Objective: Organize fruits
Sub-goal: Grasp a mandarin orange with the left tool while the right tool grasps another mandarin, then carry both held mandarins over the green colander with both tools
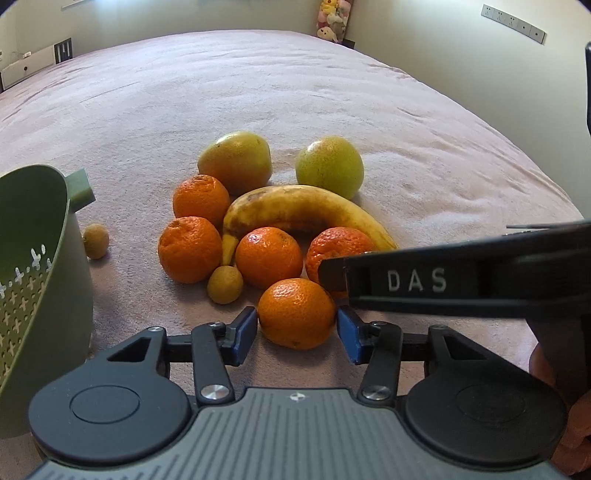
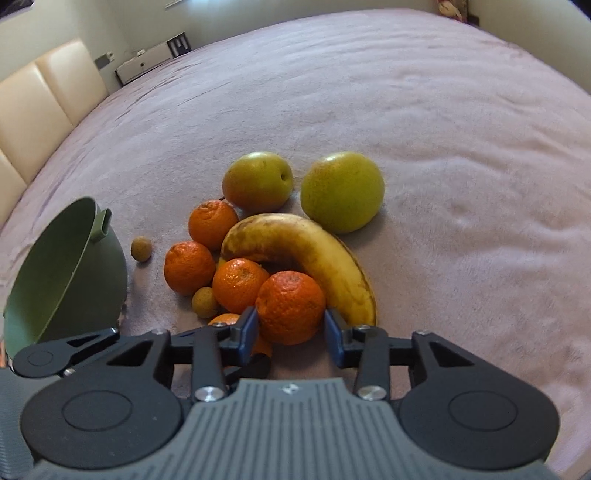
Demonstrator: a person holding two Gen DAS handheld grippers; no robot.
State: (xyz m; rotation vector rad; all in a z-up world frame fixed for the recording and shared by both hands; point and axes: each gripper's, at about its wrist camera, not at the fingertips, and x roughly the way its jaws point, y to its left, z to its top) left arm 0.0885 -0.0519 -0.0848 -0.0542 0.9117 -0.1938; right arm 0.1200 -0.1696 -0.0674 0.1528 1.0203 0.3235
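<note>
A pile of fruit lies on the pink blanket [image 1: 406,129]: several mandarins, a spotted banana [image 1: 295,210], two yellow-green pears [image 1: 236,162] [image 1: 330,166] and two small brown longans [image 1: 224,284] [image 1: 96,240]. My left gripper [image 1: 297,332] has its blue pads against both sides of the nearest mandarin [image 1: 295,314], which rests on the blanket. My right gripper [image 2: 291,328] holds its pads on another mandarin [image 2: 290,306] beside the banana [image 2: 314,251]. A right finger [image 1: 406,280] reaches across in the left wrist view.
A green colander bowl [image 1: 37,258] [image 2: 66,273] stands tilted at the left, close to the pile. The blanket stretches wide behind and to the right of the fruit. A padded headboard [image 2: 40,96] lies far left, plush toys [image 1: 332,18] at the back.
</note>
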